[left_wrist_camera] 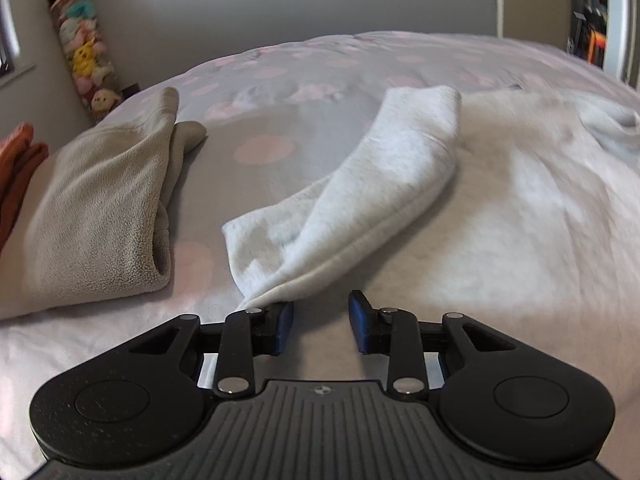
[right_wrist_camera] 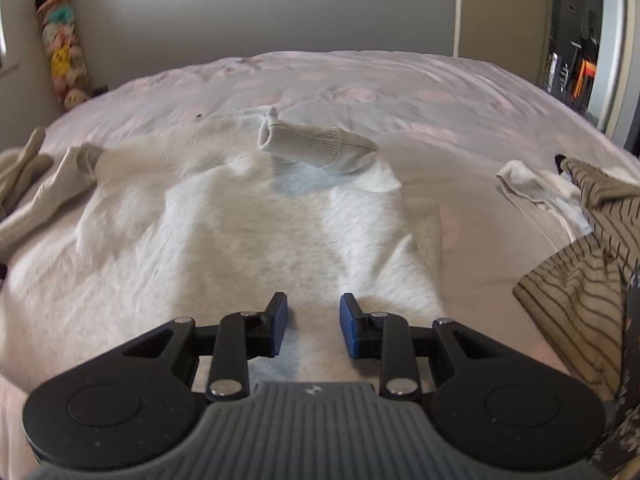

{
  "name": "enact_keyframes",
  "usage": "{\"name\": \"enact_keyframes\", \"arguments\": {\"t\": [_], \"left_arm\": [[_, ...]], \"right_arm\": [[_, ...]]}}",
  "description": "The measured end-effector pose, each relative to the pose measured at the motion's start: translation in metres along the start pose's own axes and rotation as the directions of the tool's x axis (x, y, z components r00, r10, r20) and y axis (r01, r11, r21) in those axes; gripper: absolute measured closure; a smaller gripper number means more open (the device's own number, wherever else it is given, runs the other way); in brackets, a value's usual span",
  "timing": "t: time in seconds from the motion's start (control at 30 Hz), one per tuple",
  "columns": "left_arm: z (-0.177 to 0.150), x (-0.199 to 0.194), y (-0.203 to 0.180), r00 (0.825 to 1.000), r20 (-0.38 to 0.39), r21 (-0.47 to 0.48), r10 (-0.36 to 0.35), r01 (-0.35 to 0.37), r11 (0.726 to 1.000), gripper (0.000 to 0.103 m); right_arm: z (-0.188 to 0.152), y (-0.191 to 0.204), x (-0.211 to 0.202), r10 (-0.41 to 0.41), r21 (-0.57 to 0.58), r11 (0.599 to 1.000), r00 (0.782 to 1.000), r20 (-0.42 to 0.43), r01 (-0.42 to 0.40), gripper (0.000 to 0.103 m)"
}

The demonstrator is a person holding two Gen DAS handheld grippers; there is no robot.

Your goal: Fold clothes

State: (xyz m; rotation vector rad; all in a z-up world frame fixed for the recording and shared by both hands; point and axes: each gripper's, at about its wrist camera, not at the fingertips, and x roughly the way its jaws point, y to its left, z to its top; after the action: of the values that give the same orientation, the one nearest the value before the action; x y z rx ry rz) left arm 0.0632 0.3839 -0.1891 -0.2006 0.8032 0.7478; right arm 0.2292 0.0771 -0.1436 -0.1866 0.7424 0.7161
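- Left claw (left_wrist_camera: 321,322) is tipped down at the bed (left_wrist_camera: 280,120), low over the sheet. Jaws are partly open with nothing between them. The near corner of the sweater's left sleeve (left_wrist_camera: 340,216) sits right at the tip of the left-side finger (left_wrist_camera: 285,322); can't tell if it's actually touching.
- Right claw (right_wrist_camera: 313,326) has the same downward tilt, hovering over the hem end of the white sweater (right_wrist_camera: 280,232). Jaws partly open, only fabric showing below the gap, nothing pinched.
- The sweater lies flat in the middle of the bed, long axis running away from the claws, hem near, neck far. The left sleeve is folded over and runs diagonally from the near corner up toward the body.
- Right sleeve cuff (right_wrist_camera: 316,146) is folded across the chest at the far end, pointing left.
- Off to the sides: a folded beige fleece (left_wrist_camera: 104,208) at left, a striped garment (right_wrist_camera: 580,272) at right.
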Motion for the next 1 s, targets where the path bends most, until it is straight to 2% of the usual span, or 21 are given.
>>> {"name": "enact_keyframes", "arguments": {"t": [0.07,0.27,0.33,0.43,0.5,0.7,0.83,0.93,1.0], "left_arm": [[0.005,0.006,0.006,1.0,0.006,-0.049,-0.007,0.007,0.999,0.078],[0.012,0.015,0.018,0.999,0.032,-0.117,-0.015,0.019,0.993,0.082],[0.014,0.017,0.027,0.999,0.038,-0.162,-0.013,0.019,0.987,0.087],[0.017,0.019,0.045,0.999,0.041,-0.255,-0.022,0.032,0.966,0.089],[0.017,0.02,0.051,0.999,0.036,-0.28,-0.025,0.034,0.959,0.09],[0.02,0.01,0.042,0.998,0.051,-0.242,0.042,-0.029,0.97,0.09],[0.027,0.0,0.036,0.993,0.085,-0.214,0.082,-0.063,0.975,0.075],[0.029,0.004,0.035,0.994,0.072,-0.208,0.079,-0.062,0.976,0.074],[0.03,0.011,0.035,0.996,0.051,-0.201,0.076,-0.064,0.977,0.074]], "right_arm": [[-0.001,0.0,0.002,0.007,0.008,1.0,1.0,0.001,-0.007,0.065],[-0.006,0.008,0.011,-0.004,-0.06,0.998,1.0,0.013,0.005,0.059],[-0.006,0.005,0.014,0.008,-0.053,0.999,1.0,0.019,-0.007,0.058],[-0.007,0.002,0.018,0.022,-0.043,0.999,0.999,0.028,-0.021,0.056],[-0.006,0.001,0.02,0.028,-0.039,0.999,0.999,0.033,-0.027,0.055],[-0.001,-0.002,0.017,0.04,-0.006,0.999,0.997,0.062,-0.039,0.056],[0.009,-0.005,0.004,0.062,0.04,0.997,0.992,0.106,-0.067,0.057],[0.019,-0.003,0.01,0.056,0.031,0.998,0.994,0.089,-0.059,0.057],[0.025,-0.001,0.019,0.062,0.033,0.997,0.996,0.064,-0.064,0.069]]}}
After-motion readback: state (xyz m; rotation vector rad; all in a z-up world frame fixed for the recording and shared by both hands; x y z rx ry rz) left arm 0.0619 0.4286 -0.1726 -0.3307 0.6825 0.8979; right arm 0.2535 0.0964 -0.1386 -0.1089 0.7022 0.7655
